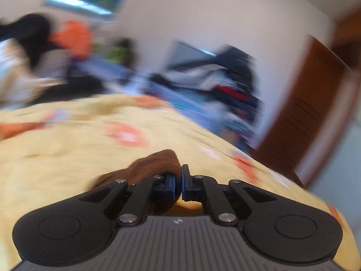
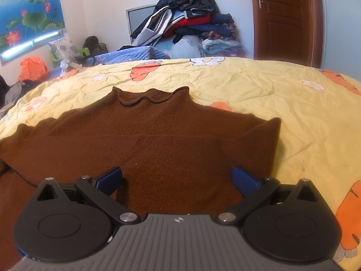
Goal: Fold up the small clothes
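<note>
The left gripper [image 1: 181, 179], a black two-finger tool with blue-edged pads on hinged linkage arms, fills the lower centre of the blurred left wrist view. Its jaws are pressed together, pinching a bunched fold of brown knitted sweater [image 1: 155, 164] that bulges up and to the left of the fingertips. The right gripper [image 2: 178, 178], of the same black build with blue pads, sits at the bottom of the sharp right wrist view. Its jaws stand wide apart, one pad lower left, one lower right, above the sweater's flat body.
</note>
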The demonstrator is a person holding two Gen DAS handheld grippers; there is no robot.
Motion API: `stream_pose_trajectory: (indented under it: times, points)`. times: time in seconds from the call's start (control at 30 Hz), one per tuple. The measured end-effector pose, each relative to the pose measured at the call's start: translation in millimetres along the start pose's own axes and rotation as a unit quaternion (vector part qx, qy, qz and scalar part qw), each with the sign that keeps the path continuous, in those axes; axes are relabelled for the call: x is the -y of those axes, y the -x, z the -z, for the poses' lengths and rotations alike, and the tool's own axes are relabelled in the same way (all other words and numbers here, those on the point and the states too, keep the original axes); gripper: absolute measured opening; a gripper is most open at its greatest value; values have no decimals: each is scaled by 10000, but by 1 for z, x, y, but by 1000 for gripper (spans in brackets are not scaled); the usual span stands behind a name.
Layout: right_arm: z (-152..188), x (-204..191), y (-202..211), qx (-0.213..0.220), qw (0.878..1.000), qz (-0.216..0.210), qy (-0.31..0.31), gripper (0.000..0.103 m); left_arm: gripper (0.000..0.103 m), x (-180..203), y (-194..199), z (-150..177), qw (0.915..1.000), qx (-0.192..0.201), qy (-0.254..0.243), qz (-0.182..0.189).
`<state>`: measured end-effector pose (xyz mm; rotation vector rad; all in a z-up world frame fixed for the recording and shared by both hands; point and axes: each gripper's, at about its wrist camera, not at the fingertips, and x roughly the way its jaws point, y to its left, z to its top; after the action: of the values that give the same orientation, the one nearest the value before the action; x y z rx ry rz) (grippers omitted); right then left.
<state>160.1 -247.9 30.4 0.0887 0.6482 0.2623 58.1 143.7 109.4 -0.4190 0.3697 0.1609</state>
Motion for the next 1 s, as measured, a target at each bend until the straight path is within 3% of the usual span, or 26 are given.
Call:
stream_pose_trajectory:
  times: [0.03, 0.07, 0.1, 0.17, 0.23, 0.3, 0.33, 0.37, 0.43, 0.5, 0.57, 0.63, 0.67, 0.7, 0.77, 0.83, 0.87, 0.93, 1.0]
  points:
    - [0, 1, 1, 15, 10000, -23, -37, 103, 5, 30, -8, 12, 9980, -263, -363, 442]
    - [0, 2, 2, 29, 10000, -51, -76, 103, 11, 60, -19, 28, 9895, -741, -784, 962]
    - [1, 3, 3, 46, 9999, -81, -121, 103, 11, 86, -30, 45, 9755, -1316, -1147, 1338]
    - [1, 5, 4, 72, 9997, -134, -196, 103, 12, 118, -34, 78, 9538, -1951, -1694, 1533]
    - [1, 7, 5, 91, 9995, -174, -250, 103, 12, 128, -23, 101, 9453, -1964, -2132, 1494]
    - [1, 7, 6, 99, 9994, -208, -268, 103, 18, 119, -11, 112, 9452, -1820, -2297, 1441]
    - [1, 8, 6, 103, 9993, -220, -282, 103, 33, 111, -8, 113, 9459, -1827, -2284, 1406]
    - [1, 8, 6, 107, 9992, -234, -298, 103, 59, 101, -5, 114, 9484, -1816, -2230, 1334]
    - [1, 8, 6, 115, 9991, -236, -324, 103, 89, 78, 1, 114, 9619, -1495, -2026, 1061]
    - [-1, 5, 7, 75, 9993, -167, -322, 103, 92, 56, 7, 120, 9726, -1182, -1792, 895]
    - [-13, -1, 11, -123, 9972, -121, -730, 103, 92, 40, 2, 126, 9754, -1457, -1518, 659]
    - [-27, -8, 22, -46, 9867, -769, -1431, 103, 97, 28, 5, 120, 9848, -1158, -1079, 710]
    - [-33, -18, 27, 12, 9821, -1145, -1497, 103, 97, 25, 1, 119, 9863, -1209, -936, 614]
    - [-38, -35, 29, 6, 9831, -1336, -1253, 103, 97, 23, -2, 117, 9863, -1260, -899, 572]
    - [-42, -80, 28, -194, 9899, -1392, -170, 101, 97, 20, -4, 116, 9864, -1246, -874, 622]
    - [-35, -119, 20, -511, 9849, -1439, 817, 92, 97, 20, -5, 116, 9862, -1235, -886, 651]
    - [-32, -131, 13, -729, 9810, -1484, 1013, 89, 97, 20, -5, 117, 9863, -1231, -878, 661]
    - [-32, -142, -1, -1044, 9789, -1519, 887, 86, 97, 18, -8, 116, 9867, -1224, -837, 671]
    - [-37, -136, -9, -1106, 9807, -1590, 282, 86, 97, 17, -6, 118, 9870, -1208, -810, 687]
